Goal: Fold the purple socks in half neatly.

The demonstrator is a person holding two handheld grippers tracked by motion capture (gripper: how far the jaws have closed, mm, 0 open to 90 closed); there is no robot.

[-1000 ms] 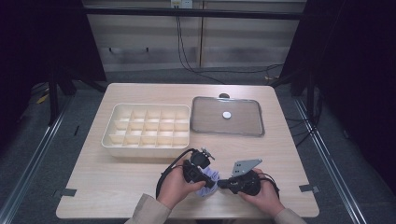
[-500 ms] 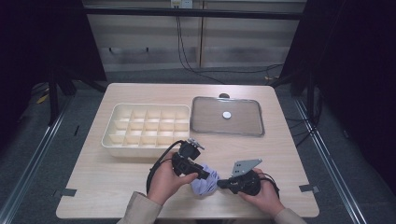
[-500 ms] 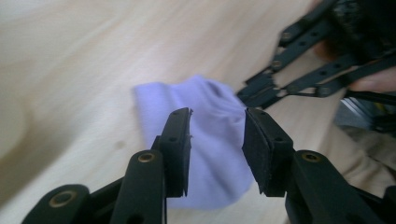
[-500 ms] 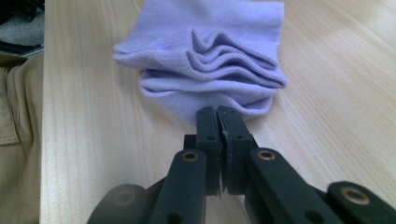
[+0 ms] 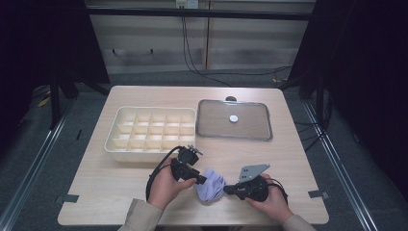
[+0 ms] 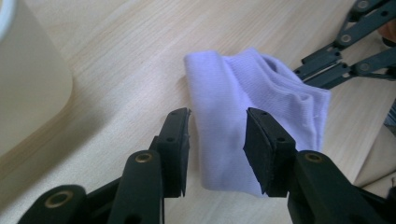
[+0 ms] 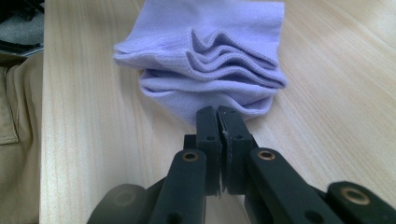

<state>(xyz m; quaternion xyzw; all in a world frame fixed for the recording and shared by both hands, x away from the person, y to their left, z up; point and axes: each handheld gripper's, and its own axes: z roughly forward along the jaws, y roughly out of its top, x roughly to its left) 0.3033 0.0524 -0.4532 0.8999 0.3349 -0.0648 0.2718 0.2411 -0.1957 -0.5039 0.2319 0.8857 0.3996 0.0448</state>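
A pale wooden table (image 5: 120, 192) is standing in a dark room, carrying a cream compartment tray (image 5: 150, 132) at far left and its clear lid (image 5: 250, 130) at far right. Near the front edge, a lavender sock (image 5: 210, 185) is lying bunched between the two tools. The right gripper (image 7: 218, 114) is sitting with its jaws pressed together on the sock's near edge, pinning a pleated fold. The left gripper (image 6: 217, 133) has just been opening: a second ago it was tight against the sock beside the right one, and now it is drawing leftward, its jaws spread with the cloth lying beneath and between them, the pads not pressing. I judge the left side is letting go to regrip, so the folding is only partly done.
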